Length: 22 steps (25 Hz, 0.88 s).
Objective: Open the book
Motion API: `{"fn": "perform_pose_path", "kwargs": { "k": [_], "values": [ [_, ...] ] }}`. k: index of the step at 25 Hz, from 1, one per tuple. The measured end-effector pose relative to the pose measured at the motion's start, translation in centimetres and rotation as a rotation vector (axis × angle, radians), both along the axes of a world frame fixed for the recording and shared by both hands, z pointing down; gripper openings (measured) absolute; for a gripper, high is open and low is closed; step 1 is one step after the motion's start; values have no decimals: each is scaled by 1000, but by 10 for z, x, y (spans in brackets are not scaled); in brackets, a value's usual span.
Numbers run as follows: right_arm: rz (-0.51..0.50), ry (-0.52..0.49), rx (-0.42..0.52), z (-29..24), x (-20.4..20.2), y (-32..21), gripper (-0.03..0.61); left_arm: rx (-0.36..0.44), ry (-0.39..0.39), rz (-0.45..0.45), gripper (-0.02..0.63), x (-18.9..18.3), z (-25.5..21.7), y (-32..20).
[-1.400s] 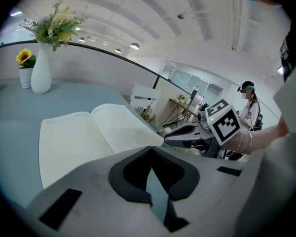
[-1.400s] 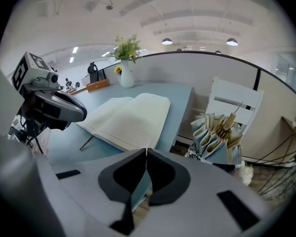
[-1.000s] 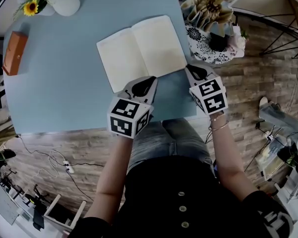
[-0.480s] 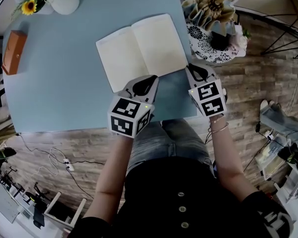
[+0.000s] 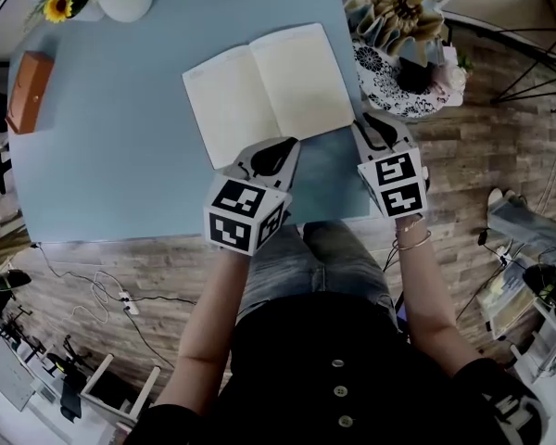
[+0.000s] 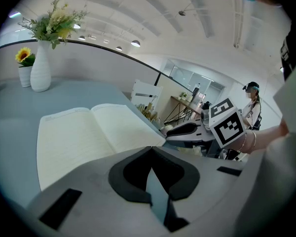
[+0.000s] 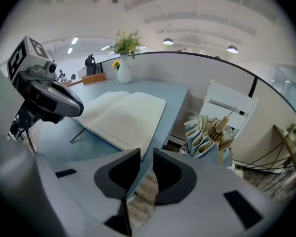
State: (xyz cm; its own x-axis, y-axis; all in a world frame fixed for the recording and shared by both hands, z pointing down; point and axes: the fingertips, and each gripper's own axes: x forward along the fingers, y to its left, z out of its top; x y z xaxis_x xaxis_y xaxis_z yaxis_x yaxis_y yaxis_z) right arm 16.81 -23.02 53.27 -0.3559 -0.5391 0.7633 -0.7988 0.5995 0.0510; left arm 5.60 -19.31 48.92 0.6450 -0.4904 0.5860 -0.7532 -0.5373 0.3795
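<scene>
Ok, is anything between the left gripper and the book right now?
Nothing visible. The left gripper, jaws together, sits right at the near edge of the book, which lies open on the table. The vase and orange box stand far off at the back corner.

**Three cameras, one shared book**

The head view looks steeply down on the table (image 5: 111,156), with the book (image 5: 269,91) toward 12 o'clock. The left gripper view sits low and near at the book's 7 o'clock, facing across it, with the right gripper (image 6: 175,132) at 3 o'clock. The right gripper view faces the book from 5 o'clock. All three views share the book.
</scene>
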Motion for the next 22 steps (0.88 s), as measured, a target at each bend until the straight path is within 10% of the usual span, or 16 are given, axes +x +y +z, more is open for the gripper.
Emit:
{"fn": "perform_pose_path", "kwargs": {
  "k": [22],
  "values": [
    [36,-185,87,-59,-43,-7,84,87,1,2,12,-29,-32,-12]
  ]
}}
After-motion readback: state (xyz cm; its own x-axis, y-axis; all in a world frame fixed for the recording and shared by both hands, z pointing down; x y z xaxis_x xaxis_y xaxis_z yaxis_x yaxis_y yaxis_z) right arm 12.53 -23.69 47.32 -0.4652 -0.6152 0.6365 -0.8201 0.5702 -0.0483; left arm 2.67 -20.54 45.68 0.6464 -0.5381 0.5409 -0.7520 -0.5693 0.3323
